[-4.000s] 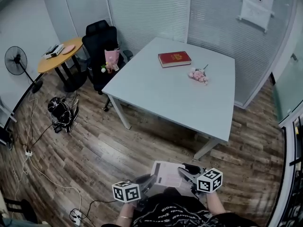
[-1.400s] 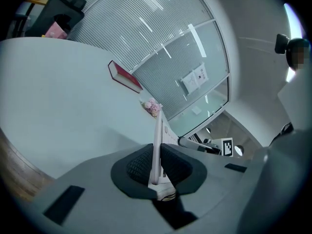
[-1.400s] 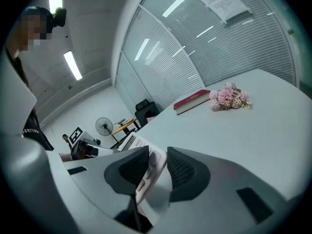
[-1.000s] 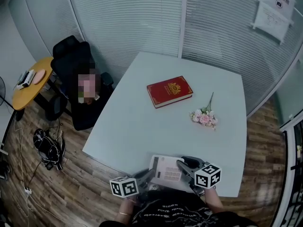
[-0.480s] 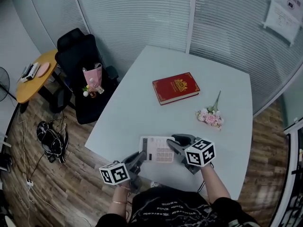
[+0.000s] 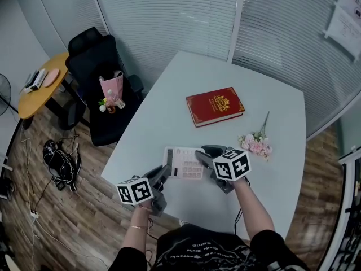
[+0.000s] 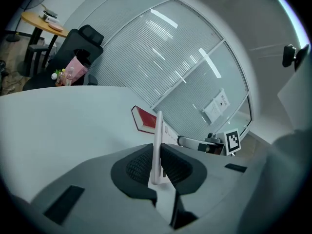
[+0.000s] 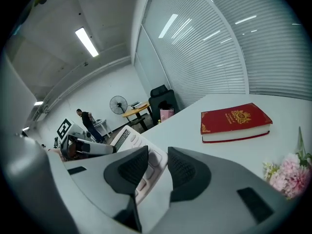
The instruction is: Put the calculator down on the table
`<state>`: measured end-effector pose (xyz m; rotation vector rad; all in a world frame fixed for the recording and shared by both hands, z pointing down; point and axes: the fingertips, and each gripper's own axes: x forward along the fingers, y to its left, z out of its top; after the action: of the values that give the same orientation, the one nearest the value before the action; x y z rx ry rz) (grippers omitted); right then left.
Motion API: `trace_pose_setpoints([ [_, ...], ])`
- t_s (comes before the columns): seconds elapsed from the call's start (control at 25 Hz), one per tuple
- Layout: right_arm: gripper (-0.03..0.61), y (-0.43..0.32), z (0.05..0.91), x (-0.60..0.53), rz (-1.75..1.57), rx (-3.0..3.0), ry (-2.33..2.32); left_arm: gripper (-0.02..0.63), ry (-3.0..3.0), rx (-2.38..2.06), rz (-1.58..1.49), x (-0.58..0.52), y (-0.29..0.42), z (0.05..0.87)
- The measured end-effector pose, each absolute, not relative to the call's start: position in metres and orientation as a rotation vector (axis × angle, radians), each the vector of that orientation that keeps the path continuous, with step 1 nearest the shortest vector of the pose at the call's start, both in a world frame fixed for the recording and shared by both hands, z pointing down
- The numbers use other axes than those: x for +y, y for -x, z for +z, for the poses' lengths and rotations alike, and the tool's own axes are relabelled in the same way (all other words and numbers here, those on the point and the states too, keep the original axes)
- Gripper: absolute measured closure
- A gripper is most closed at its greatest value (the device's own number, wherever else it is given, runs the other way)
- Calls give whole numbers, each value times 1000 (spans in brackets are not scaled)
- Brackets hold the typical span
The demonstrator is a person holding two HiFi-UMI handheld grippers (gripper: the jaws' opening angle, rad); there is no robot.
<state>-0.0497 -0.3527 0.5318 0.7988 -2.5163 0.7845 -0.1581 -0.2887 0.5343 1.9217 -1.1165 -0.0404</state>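
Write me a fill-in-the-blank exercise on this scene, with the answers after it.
1. The book lying on the table is ____ in colour.
2. The left gripper has its jaws shut on the ____.
3. In the head view, the pink flowers lie to the ____ of the right gripper.
4. The chair beside the table is ____.

Missing words: red; calculator; right; black.

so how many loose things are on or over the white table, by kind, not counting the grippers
calculator: 1
red book: 1
bunch of pink flowers: 1
total: 3
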Motion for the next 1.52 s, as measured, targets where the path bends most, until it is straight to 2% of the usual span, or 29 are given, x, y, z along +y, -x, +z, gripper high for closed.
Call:
trace_pose_setpoints([
  [0.96,440,73,652,-442,1200,-2268,-994,552,-1842,-1013,276,-397,189,631],
  [1.52,440,64,676,-454,1253,-2191,-1078,548,-1807,-876,352,-425,185,659],
])
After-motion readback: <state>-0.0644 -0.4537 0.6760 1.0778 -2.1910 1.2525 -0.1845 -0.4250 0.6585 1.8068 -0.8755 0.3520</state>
